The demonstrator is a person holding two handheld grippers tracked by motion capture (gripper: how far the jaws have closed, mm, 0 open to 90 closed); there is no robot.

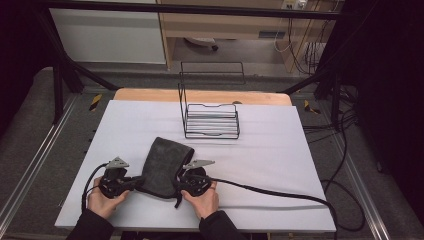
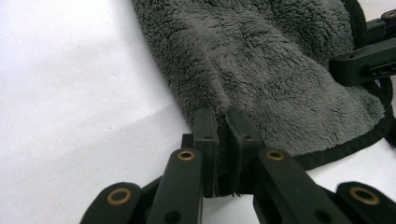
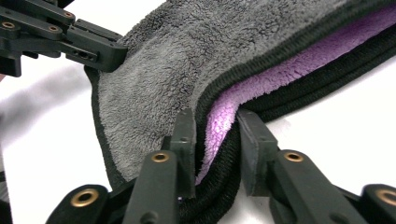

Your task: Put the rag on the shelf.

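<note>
The left claw (image 2: 223, 140) is pinching the grey towel (image 2: 261, 70) tight. The right claw (image 3: 217, 144) sits around its thick folded edge, looser, so that edge might slip out.

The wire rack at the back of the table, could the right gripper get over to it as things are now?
Probably not right away. The right gripper is shut on the grey towel, which the left gripper also clamps. The white table between it and the wire rack lies bare, so only the towel hinders it.
</note>
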